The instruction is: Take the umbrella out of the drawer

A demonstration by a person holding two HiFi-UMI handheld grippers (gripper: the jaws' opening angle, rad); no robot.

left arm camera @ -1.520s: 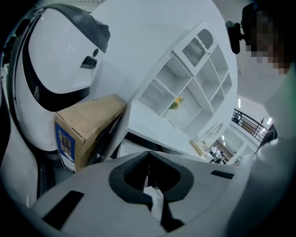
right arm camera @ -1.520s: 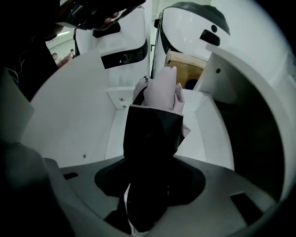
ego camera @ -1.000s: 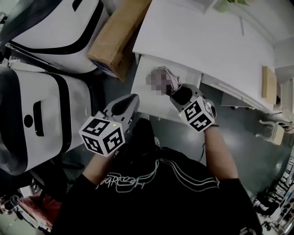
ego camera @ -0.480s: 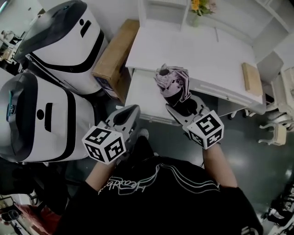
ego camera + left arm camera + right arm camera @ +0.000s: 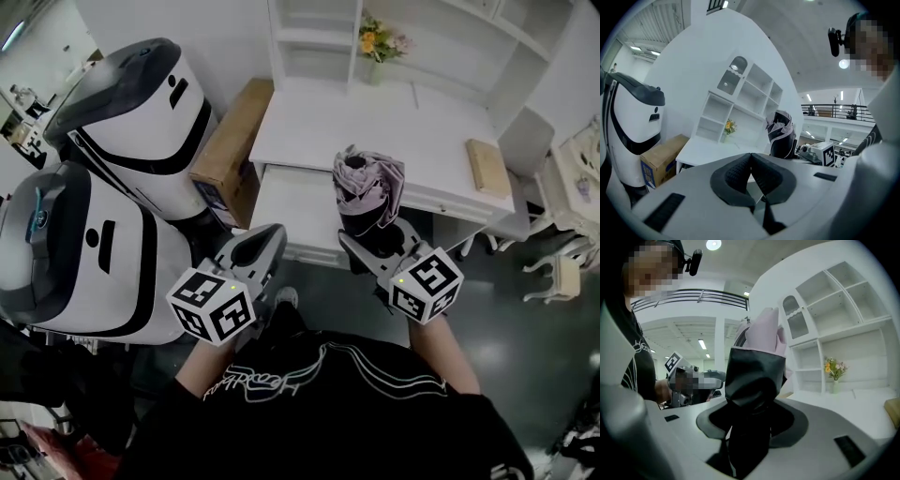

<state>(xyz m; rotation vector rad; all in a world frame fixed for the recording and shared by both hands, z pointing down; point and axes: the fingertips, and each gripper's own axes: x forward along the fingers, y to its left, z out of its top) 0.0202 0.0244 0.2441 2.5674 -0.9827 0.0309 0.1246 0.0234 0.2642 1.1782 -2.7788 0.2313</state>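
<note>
umbrella (image 5: 367, 190) stands upright in the right gripper (image 5: 373, 242), above the open drawer (image 5: 292, 202) and in front of the desk (image 5: 412, 117), touching neither. the jaws of this gripper are wide apart but pressed on the dark lower end of the folded umbrella. the right gripper view shows this dark part filling the gap between the pads, while the pink folds sit loose on top. the left gripper (image 5: 257, 246) hangs just beside, near the front edge of the drawer; its pads meet and it holds nothing. what can go wrong, i think: the hold is only at the bottom end, so the loose top may make the umbrella lean or turn in the pads, and if the cloth is smooth it may slide down through them. the loose folds may also catch on the desk edge if the umbrella is carried forward too low. the drawer is still pulled out, so a lowered hand may knock its front. one second ago the umbrella was low, at the mouth of the drawer. now it is lifted clear of it and stands upright. both grippers are higher than then, and the left one is closed and empty as before.
</note>
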